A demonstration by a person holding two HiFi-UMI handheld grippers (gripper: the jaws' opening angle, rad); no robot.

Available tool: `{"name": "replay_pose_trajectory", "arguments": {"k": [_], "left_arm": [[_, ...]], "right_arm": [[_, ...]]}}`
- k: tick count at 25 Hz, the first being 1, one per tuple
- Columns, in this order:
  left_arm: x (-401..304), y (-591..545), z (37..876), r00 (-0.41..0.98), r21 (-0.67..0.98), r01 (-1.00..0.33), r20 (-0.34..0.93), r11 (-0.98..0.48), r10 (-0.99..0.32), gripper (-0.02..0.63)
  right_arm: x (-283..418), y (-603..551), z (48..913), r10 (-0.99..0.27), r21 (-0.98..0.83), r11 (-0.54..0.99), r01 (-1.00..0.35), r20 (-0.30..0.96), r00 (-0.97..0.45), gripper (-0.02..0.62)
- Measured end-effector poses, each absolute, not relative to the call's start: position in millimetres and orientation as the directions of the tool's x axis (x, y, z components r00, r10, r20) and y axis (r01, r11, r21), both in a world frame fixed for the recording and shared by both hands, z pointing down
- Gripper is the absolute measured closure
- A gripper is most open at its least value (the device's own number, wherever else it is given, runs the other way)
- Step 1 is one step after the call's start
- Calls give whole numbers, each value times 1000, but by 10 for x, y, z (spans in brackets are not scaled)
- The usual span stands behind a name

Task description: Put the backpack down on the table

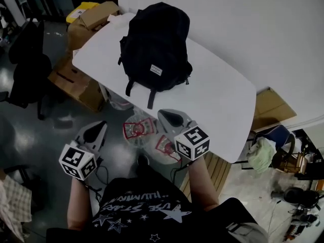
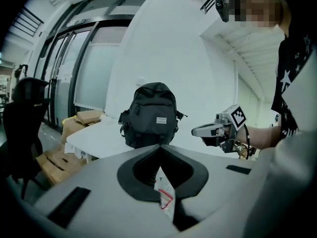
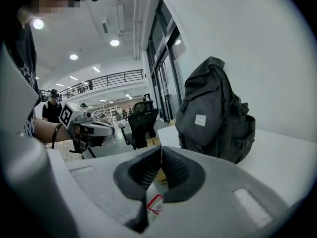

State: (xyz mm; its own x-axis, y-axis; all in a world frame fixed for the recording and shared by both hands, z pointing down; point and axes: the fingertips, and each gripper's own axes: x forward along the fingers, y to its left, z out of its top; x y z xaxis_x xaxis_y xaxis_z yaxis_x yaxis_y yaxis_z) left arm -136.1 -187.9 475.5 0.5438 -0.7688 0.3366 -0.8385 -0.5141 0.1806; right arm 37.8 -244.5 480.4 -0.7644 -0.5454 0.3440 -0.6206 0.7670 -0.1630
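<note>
A black backpack stands upright on the white table, its small grey label facing me and its straps hanging over the near edge. Both grippers are off it, held over the floor in front of the table. My left gripper is shut and empty. My right gripper is shut and empty too, close to the table's near edge. In the left gripper view the backpack stands straight ahead beyond the closed jaws, with the right gripper to its right. The right gripper view has the backpack close at right.
Clear plastic bags with red print lie on the floor between the grippers. Cardboard boxes are stacked left of the table, with a black office chair further left. Cloth and loose gear crowd the floor at right.
</note>
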Motion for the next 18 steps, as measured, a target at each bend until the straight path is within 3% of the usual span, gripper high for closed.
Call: {"name": "replay_pose_trajectory", "arguments": {"k": [18], "left_arm": [[-2028,-385,4720,504,225,-863,310,-452,-806,600]], "right_arm": [[-216,-1048,4539,-575,-100,758,-645,366,-732,592]]}}
